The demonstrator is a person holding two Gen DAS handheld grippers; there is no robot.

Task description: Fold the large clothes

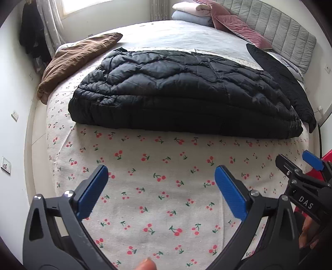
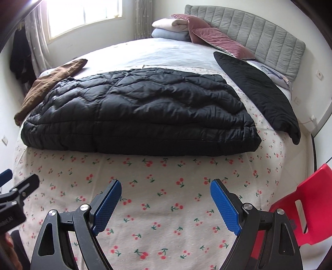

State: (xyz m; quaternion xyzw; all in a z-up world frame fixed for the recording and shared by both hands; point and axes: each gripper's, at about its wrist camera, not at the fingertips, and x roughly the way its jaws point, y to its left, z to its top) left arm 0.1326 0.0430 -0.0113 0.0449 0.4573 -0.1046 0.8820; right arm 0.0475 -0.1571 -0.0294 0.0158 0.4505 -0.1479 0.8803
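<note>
Cherry-print sheeting [image 1: 157,187] covers the bed that fills both views, with a grey padded headboard [image 2: 259,35] at the far end and a window [image 2: 83,16] to the far left. On it, across the middle and well beyond your grippers, lies the task's garment: a black quilted down coat [image 1: 176,87], already doubled over, its thick folded edge facing you and its puffy upper layer bulging unevenly. A second black garment [image 2: 261,91] lies just beside its right end, and a brown garment [image 1: 74,60] sits off its left corner. Pink cushions [image 2: 207,35] and a stack of folded linens [image 2: 172,27] rest near the headboard, and a red chair [image 2: 307,207] stands at the bed's right edge.

Your left gripper [image 1: 160,187] hangs over bare sheet with its jaws spread wide and nothing between them. Your right gripper [image 2: 166,199] is likewise apart and empty, beside it.

Judging by this, the next fold probably wants both near corners taken at once. Reach for the coat's two ends evenly, bite through every layer of the thick edge rather than only the slippery top shell, and lift together so the padding does not slide. Keep clear of the second black garment on the right, which could get caught in the pinch.
</note>
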